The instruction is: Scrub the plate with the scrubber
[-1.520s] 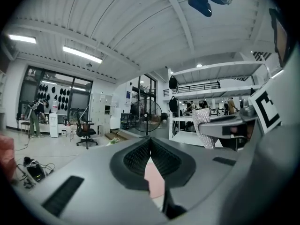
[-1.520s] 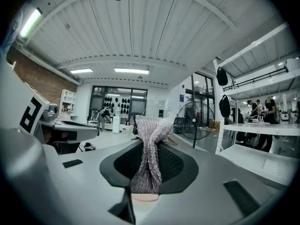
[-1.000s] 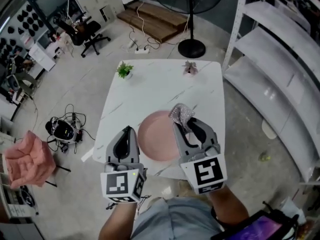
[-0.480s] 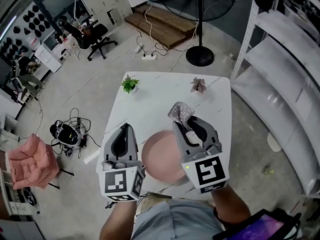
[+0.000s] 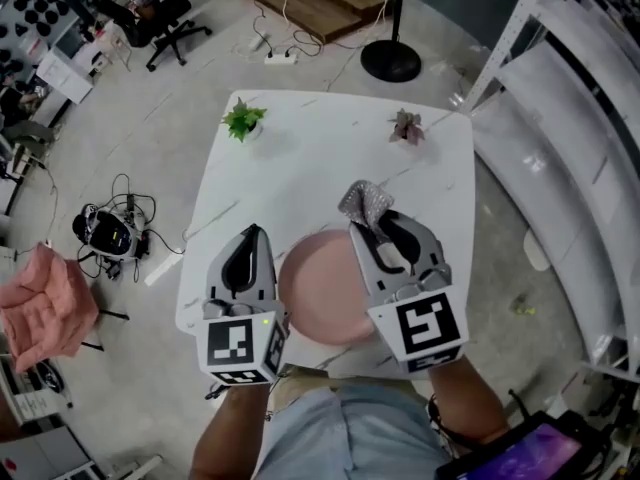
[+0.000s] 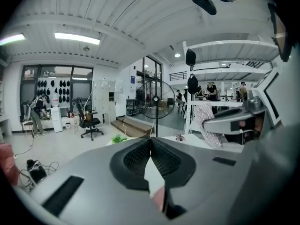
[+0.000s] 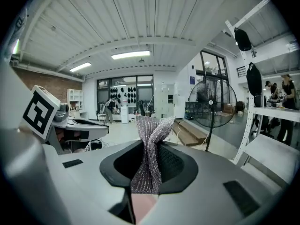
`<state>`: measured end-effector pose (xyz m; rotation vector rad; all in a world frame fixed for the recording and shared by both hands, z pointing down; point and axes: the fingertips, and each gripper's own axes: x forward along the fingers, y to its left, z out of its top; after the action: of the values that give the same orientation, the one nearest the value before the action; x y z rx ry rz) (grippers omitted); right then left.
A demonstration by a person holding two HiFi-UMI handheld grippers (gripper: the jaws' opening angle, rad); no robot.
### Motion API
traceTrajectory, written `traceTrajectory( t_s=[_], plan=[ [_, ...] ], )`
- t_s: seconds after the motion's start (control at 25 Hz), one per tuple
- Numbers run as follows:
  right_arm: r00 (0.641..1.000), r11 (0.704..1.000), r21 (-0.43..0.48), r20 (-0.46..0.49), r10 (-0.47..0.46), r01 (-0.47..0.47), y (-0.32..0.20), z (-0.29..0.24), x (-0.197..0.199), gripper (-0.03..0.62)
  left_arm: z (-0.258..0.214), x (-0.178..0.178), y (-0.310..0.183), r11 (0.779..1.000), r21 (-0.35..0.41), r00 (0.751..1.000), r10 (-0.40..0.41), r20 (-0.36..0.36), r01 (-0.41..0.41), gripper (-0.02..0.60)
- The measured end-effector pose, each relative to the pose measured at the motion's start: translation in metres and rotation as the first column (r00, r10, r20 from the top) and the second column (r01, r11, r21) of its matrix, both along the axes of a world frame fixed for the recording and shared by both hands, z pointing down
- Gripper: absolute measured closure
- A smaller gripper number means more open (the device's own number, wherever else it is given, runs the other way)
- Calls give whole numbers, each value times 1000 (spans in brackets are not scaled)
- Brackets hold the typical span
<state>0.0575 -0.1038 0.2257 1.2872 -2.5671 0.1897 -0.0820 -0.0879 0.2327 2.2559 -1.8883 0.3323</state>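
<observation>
Scrubber (image 5: 364, 204) in right hand-held gripper (image 5: 368, 228) | left hand-held gripper (image 5: 254, 236) closed | plate (image 5: 320, 293) between

Head view looks steeply down on the table (image 5: 320, 158); both gripper views face level, sharing the standing fan (image 6: 158, 101).

We've got a white table (image 5: 310, 168): pink plate (image 5: 320, 293) by the near edge, green plant (image 5: 241, 120) far-left corner, pinkish plant (image 5: 405, 126) far-right.

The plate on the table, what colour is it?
The plate is plain pink, seen best in the head view.
</observation>
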Motion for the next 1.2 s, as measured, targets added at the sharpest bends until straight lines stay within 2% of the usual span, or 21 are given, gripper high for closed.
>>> traceTrajectory(
  t_s=[0.12,0.36,0.52,0.68,0.76,0.92,1.08,1.2],
  plan=[
    [999,997,-76,-38,5,-8,-1,32,-9,488,33,-7,-2,996,-85,1000,11,-13,-12,574],
    [994,975,-221,-111,-10,-15,11,99,-23,488,97,-20,4,978,-203,998,29,-49,-38,572],
    [984,942,-334,-175,-25,-36,27,150,-26,488,141,-22,16,949,-307,996,47,-71,-67,572],
    [970,905,-423,-237,-57,-50,40,192,-29,488,176,-22,25,928,-360,993,67,-96,-98,569],
    [963,890,-451,-263,-66,-62,44,205,-29,488,189,-22,30,917,-383,991,73,-115,-112,558],
    [950,873,-481,-304,-76,-84,45,223,-28,488,209,-20,33,892,-424,982,94,-162,-156,471],
    [940,867,-489,-331,-82,-97,43,229,-29,488,228,-18,31,869,-456,976,122,-178,-192,451],
    [932,861,-499,-351,-92,-103,40,231,-31,488,236,-12,30,854,-470,973,175,-148,-225,449]
  ],
)
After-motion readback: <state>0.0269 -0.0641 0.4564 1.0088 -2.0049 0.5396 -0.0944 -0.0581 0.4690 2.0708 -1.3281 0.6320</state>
